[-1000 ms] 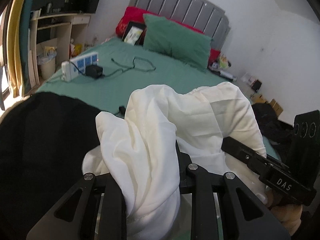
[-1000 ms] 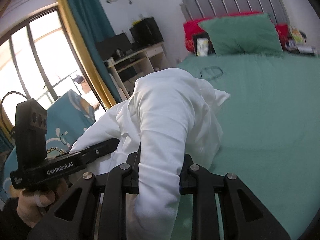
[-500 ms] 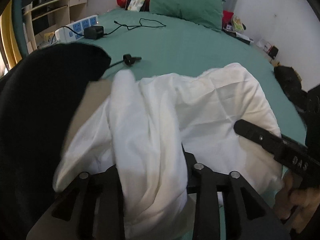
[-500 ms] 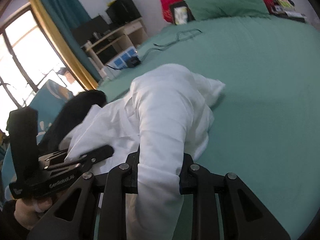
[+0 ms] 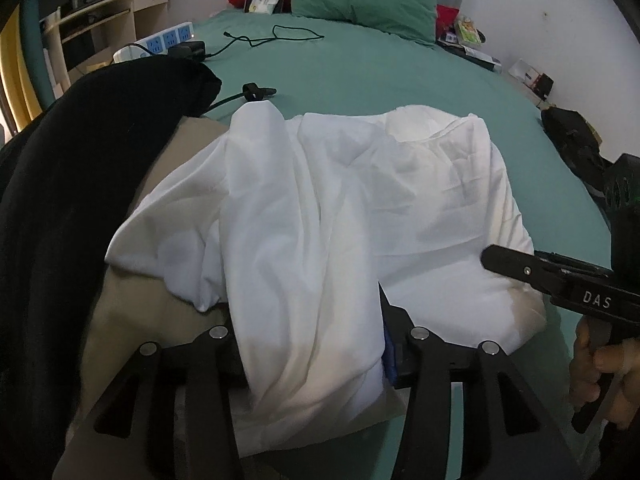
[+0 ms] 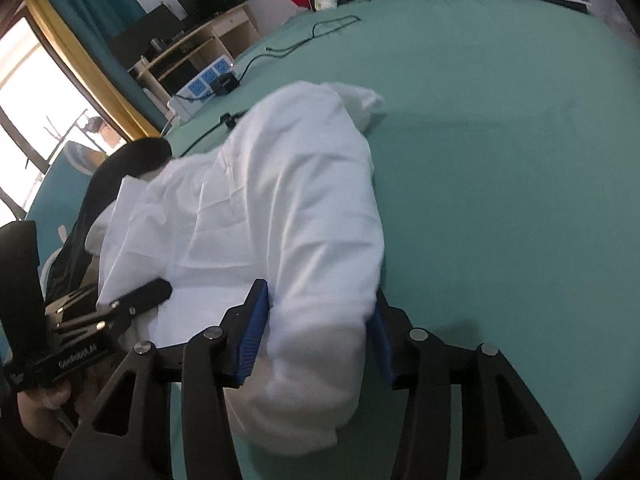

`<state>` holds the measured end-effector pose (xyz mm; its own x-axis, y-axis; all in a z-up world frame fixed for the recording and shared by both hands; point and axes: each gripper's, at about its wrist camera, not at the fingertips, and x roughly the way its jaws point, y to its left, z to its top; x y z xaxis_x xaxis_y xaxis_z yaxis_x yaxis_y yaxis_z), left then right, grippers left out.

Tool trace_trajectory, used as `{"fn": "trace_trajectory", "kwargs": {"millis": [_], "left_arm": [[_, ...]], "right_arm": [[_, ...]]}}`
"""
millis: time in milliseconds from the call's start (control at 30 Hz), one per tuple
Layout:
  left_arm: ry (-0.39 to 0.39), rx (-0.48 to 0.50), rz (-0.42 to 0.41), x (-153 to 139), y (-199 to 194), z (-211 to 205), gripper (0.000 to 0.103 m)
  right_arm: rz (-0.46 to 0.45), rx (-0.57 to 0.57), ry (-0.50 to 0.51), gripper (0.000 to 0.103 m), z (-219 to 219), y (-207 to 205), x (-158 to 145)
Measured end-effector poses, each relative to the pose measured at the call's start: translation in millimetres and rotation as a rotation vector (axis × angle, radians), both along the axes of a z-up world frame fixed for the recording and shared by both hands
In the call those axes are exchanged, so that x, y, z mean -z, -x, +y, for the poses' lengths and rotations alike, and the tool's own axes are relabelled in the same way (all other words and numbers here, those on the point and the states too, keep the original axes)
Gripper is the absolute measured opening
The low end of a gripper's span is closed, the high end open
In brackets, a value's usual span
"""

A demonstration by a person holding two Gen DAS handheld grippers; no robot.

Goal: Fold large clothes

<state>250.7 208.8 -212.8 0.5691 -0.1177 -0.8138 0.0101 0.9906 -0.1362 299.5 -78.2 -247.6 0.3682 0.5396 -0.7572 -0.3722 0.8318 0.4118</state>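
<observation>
Nearby, black garment (image 5: 80, 184) and cable (image 5: 248, 92) flank white garment (image 5: 360, 208).

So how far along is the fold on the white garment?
Done: the white garment is laid down on the bed, bunched. In hand: both grippers, left and right, have just been opening, cloth between the jaws. Left: smoothing and folding it flat; black clothing and tan cloth lie beside it.

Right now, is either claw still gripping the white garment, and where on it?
Neither grips it. Both claws, left and right, have just been opening; a bunched fold of the white garment lies loosely between each one's fingers.
</observation>
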Motion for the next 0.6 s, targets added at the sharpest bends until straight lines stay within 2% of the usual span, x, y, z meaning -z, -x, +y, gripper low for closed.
{"fn": "trace_trajectory", "kwargs": {"millis": [167,300,467,600], "left_arm": [[0.054,-0.058,-0.046,-11.6,6.9,8.9,0.05],[0.064,-0.1,-0.118,-24.8,0.0,14.3,0.05],[0.004,-0.117,-0.068,-10.0,-32.9,13.3,0.05],[-0.063,-0.11,-0.078,-9.8,-30.2,6.7,0.05]], "right_arm": [[0.054,0.046,-0.101,0.046,-20.2,5.3,2.5],[0.033,0.089,-0.128,0.049,-34.9,10.2,-5.2],[-0.015,0.154,-0.119,0.049,-47.0,9.7,-14.6],[-0.026,0.16,-0.053,0.049,-40.7,3.7,-14.6]]}}
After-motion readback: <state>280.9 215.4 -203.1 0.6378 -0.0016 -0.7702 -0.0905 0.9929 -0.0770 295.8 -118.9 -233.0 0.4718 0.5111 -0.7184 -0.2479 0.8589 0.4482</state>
